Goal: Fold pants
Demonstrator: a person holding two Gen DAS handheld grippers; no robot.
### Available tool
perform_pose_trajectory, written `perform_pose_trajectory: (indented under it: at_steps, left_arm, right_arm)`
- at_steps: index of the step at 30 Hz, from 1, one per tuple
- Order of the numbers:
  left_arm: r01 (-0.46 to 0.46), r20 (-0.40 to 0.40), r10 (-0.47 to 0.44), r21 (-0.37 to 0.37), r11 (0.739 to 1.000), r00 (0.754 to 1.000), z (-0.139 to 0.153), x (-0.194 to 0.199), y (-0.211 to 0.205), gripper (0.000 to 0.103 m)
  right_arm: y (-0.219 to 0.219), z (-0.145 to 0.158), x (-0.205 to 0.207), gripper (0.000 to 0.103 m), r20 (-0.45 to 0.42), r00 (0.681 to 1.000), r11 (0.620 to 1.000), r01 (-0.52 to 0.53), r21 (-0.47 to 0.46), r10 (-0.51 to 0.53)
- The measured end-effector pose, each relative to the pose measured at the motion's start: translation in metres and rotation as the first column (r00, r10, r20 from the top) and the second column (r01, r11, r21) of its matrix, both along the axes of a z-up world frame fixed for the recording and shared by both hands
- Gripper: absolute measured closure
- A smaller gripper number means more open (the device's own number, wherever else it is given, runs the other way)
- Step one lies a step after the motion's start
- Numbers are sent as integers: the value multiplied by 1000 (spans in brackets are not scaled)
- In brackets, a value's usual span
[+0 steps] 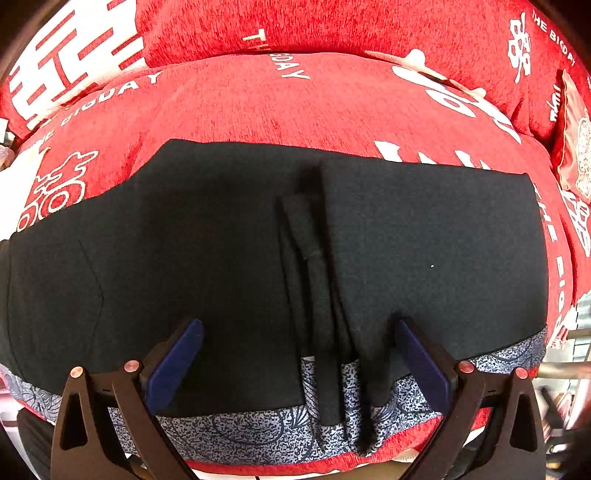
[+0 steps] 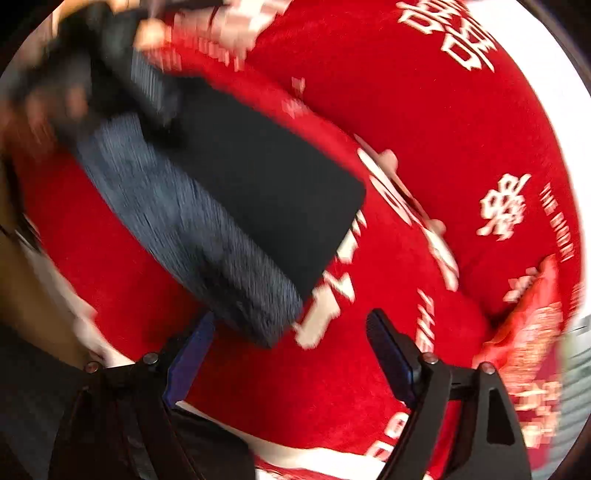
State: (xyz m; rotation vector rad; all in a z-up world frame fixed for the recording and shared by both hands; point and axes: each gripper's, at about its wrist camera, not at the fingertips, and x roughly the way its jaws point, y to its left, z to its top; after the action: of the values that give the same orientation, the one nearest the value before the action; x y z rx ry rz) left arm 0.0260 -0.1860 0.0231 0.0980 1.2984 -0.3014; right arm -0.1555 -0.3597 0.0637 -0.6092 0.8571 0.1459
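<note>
The black pants (image 1: 229, 236) lie folded in a flat rectangle on the red sofa seat, with a blue-and-white patterned waistband (image 1: 258, 432) along the near edge and a strap fold down the middle. My left gripper (image 1: 299, 332) is open just above the near edge of the pants and holds nothing. In the blurred right wrist view the pants (image 2: 266, 192) lie diagonally with the patterned band (image 2: 207, 251) toward me. My right gripper (image 2: 291, 321) is open and empty, just beyond the near corner of the pants.
The red sofa cover (image 1: 295, 103) has white characters and lettering, with a back cushion (image 1: 332, 26) behind the seat. A red patterned pillow (image 2: 532, 332) lies at the right. The other hand-held gripper shows blurred at the upper left of the right wrist view (image 2: 85, 62).
</note>
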Motion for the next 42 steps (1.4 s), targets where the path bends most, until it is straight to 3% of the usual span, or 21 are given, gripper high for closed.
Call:
perform_pose_trajectory:
  at_steps: [3,6,9,13,15,19,24,34,42]
  left_arm:
    - [-7,7,7,4,1000,1000,0,-1,-1,0]
    - [-11,10,11,8,1000,1000,1,-2,0,0]
    - [-11,23,10,24,1000,1000,3,-4,-2,0]
    - [-7,52,5,44,999,999,4,-6,-6,0]
    - [-10,57,7,41,999,998,3,-5,-6,0]
    - [-14,50,13,24,1000,999,2,-4,-5,0]
    - [-21,76,18,45,999,997,3,-8,-8,0]
    - [-8,72,5,54,999,997,11,-13,-2,0]
    - [57,118,-66,72,996,991,15,-38,8,0]
  right_arm:
    - [4,19,25,17,-45,988,987,-141,82,145]
    - [13,6,59,17,-171,948,962,-256,92,269]
    - [12,-15,94,17,-282,912,955,-287,76,297]
    - [-1,-37,117,12,-354,884,952,-267,152,305]
    - [-3,-38,121,4,-341,885,947,-269,177,316]
    - [-12,-29,123,3,-326,887,934,-255,249,329]
    - [-39,2,133,3,-218,947,889,-120,442,236]
    - [-19,-34,154,1,-243,964,961,-34,276,104]
    - [3,-36,98,1,-188,982,977,41,208,-1]
